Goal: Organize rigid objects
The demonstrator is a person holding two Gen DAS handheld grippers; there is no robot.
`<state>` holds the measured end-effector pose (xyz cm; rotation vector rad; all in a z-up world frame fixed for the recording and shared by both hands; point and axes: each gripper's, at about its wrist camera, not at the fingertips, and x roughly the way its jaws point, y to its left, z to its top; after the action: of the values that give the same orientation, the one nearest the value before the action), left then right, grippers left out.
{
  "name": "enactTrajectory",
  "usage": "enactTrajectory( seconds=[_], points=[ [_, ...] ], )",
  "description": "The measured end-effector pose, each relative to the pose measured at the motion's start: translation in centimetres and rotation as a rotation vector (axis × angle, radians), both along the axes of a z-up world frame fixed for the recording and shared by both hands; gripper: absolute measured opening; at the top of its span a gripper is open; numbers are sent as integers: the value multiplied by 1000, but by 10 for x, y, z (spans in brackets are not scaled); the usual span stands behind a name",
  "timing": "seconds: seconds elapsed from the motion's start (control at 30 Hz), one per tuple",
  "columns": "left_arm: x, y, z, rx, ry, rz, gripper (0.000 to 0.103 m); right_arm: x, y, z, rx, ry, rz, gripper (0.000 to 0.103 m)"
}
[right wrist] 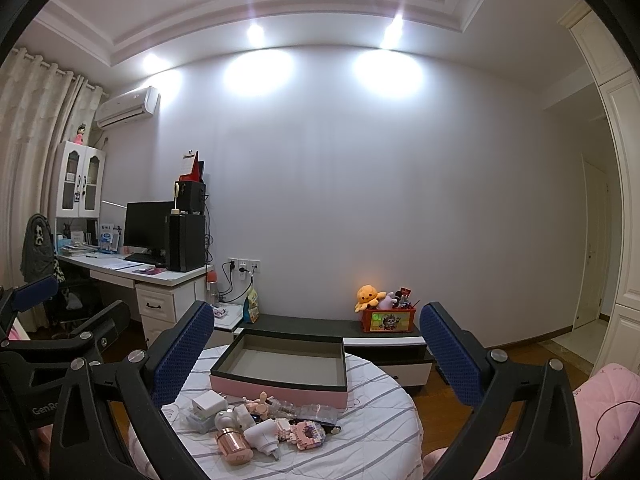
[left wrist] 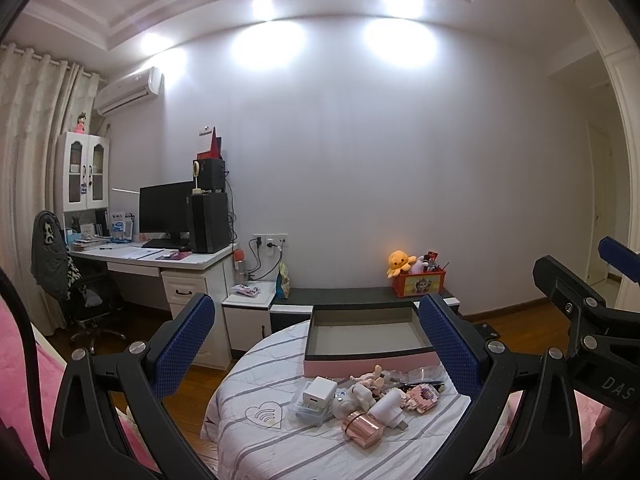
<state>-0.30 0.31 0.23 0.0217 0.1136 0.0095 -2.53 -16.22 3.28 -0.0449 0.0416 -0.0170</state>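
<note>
Nearest the lens, the left gripper point(left wrist: 316, 356) stands with its blue-padded jaws spread wide and nothing between them; the right gripper point(right wrist: 316, 360) is spread the same way, also empty. Both hover above a round table point(left wrist: 256, 364) covered in a striped white cloth, side by side and level, pointing forward over it toward the far wall.

At the table's far side sits a shallow pink box point(left wrist: 368, 338) with a dark rim, its grey inside bare, its long axis running across the view. Just in front of it lies a tight cluster of small things: a white charger cube point(left wrist: 319, 391), a rose-gold cylinder point(left wrist: 361, 428) lying on its side with its axis pointing roughly toward the camera, a white plug adapter point(left wrist: 386, 404) touching it, a pink block figure point(left wrist: 423, 397), and a pale toy figure point(left wrist: 374, 376) nearest the box.

Beyond, on a low dark bench point(left wrist: 340, 294), a red crate point(left wrist: 418, 283) holds toys, with an orange plush octopus point(left wrist: 398, 262) beside it.
</note>
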Motion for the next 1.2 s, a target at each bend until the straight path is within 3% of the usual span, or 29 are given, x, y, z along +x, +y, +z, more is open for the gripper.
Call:
enactTrajectory(
  seconds=[1.2],
  points=[
    [-5,5,-4,-3,12,-6,103,-1,-2,-2,10,16,-5,103]
  ],
)
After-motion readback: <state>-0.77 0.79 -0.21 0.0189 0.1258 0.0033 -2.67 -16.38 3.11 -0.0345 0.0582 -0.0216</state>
